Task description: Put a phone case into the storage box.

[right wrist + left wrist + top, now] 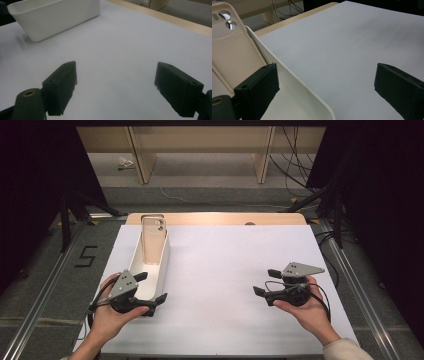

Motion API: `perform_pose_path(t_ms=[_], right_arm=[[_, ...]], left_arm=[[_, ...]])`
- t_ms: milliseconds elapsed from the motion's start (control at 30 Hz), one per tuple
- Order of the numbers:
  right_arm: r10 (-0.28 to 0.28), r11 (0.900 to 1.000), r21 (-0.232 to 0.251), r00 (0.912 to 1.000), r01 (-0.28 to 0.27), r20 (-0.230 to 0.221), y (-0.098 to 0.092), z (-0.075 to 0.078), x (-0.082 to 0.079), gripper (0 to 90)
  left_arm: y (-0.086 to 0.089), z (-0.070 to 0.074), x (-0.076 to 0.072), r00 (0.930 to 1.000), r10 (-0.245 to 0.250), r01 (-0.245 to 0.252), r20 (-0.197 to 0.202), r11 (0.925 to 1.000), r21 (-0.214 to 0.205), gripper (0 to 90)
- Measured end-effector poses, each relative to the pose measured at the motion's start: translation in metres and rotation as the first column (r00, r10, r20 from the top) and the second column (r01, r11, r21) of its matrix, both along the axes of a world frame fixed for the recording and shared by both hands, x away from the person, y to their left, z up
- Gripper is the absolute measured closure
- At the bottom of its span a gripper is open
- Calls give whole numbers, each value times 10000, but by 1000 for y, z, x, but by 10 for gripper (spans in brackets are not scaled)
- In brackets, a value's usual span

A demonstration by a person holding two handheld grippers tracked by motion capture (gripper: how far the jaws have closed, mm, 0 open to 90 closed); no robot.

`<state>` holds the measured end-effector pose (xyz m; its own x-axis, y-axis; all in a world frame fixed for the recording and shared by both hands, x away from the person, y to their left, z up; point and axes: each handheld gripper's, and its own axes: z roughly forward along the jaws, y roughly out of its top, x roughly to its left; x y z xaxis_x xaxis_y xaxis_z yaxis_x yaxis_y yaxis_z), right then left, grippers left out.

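Observation:
A long white bin (162,265) stands on the left of the white-covered table (225,265). Inside, at its far end, a beige phone case (153,242) with camera cut-outs leans upright. My left gripper (151,287) is open at the bin's near end, one jaw inside the bin and the other outside over the table, straddling the right wall. The left gripper view shows the case (234,55) close ahead and the bin wall (294,80) running between the jaws of the left gripper (327,75). My right gripper (266,282) is open and empty over the table's right side, its jaws toward the bin (55,17).
The table's wooden far edge (215,218) shows beyond the white sheet. Black stand legs (70,215) and cables (295,170) are on the floor around the table, with a "5" (86,256) marked at the left. Wooden furniture (200,145) stands at the back.

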<state>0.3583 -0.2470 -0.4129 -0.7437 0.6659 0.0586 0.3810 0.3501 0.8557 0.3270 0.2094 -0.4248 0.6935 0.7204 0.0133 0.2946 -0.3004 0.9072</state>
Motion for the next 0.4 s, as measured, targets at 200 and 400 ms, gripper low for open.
perform_pose_path(t_ms=[200,400], right_arm=[[-1,10000,-19,10000,1,19,0,0,0,189],[-18,10000,25,10000,18,20,0,0,0,188]], left_arm=[[-2,-2,-1,10000,-73,73,-5,10000,40,52],[-2,-2,-2,10000,-97,97,10,9999,37,53]])
